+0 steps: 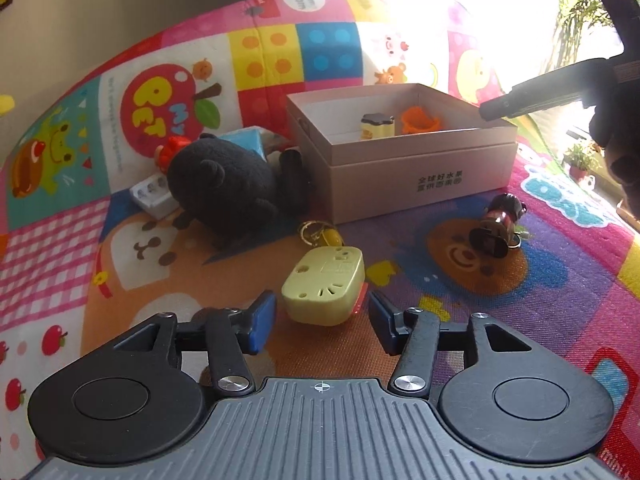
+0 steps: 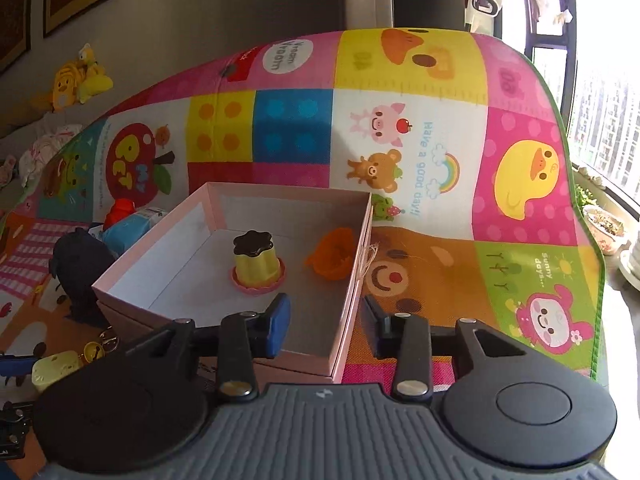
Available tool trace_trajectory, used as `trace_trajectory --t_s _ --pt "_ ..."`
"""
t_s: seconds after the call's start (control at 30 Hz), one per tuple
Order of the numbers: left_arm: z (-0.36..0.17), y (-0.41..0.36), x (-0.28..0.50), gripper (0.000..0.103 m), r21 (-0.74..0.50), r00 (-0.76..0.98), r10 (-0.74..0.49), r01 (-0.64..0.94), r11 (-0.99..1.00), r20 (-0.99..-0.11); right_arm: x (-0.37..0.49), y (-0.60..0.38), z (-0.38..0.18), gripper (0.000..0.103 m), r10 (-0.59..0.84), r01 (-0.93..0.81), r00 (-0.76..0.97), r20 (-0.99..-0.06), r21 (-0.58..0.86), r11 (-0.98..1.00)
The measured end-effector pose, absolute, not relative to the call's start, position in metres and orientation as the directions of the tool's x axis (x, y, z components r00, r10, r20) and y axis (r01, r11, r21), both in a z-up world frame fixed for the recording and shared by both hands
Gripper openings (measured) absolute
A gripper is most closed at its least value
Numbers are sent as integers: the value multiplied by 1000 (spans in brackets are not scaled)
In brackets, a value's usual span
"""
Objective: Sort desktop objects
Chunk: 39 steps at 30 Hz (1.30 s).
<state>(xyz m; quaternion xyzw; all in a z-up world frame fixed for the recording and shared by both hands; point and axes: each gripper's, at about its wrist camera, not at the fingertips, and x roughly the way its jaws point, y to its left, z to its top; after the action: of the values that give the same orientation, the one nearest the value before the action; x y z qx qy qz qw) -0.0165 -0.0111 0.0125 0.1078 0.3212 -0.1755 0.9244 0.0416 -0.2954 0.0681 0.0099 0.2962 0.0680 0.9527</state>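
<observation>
the pale yellow-green plastic box toy [image 1: 324, 286] lies on the colourful play mat [image 1: 560, 280], just ahead of the left gripper [image 1: 322, 322], whose jaws are parted, tilted down, empty. the right gripper [image 2: 325, 328] is held parted over the pink cardboard box [image 2: 352, 280] rim, empty; the black plush toy [image 1: 224, 188] hides items behind.

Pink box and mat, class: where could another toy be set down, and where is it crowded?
Free: the pink box floor nearest the camera, before the yellow cup and orange toy; the mat right of the brown figurine. Crowded: left of the box, around the black plush.
</observation>
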Motion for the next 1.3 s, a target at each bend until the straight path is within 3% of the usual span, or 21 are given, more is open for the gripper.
trace_trajectory --t_s 0.07,0.2,0.4,0.63,0.67,0.7,0.83,0.97,1.07,1.3 --pt "12 -10 -17 66 82 728 -256 393 916 -636 24 -283 71 43 211 -210 797 -566 68 975" --pt "26 7 -20 97 43 767 -222 309 950 -602 -6 -227 61 48 321 -420 752 -575 -42 907" --pt "51 64 -15 103 -157 812 -160 85 984 -561 -38 -120 35 49 407 -641 723 -559 -323 696" --pt "58 116 -23 103 -299 862 -97 -65 952 -497 -30 -65 7 48 300 -615 757 -580 -479 626" --pt "57 120 -24 103 -313 862 -102 -68 947 -496 -28 -63 6 36 287 -609 761 -582 -487 626" --pt "55 123 -26 103 -322 863 -105 -70 944 -495 -27 -63 7 33 278 -605 760 -588 -484 632" --pt "49 133 -29 103 -345 866 -102 -85 935 -490 -15 -78 46 19 388 -642 677 -625 -244 726" --pt "50 134 -31 103 -359 869 -107 -85 929 -484 14 -116 83 18 595 -619 501 -629 220 754" --pt "51 128 -32 103 -356 869 -120 -68 932 -480 31 -142 79 18 670 -543 423 -610 420 727" --pt "48 110 -30 103 -332 854 -151 -27 943 -497 34 -204 40 23 543 -343 500 -674 422 839"
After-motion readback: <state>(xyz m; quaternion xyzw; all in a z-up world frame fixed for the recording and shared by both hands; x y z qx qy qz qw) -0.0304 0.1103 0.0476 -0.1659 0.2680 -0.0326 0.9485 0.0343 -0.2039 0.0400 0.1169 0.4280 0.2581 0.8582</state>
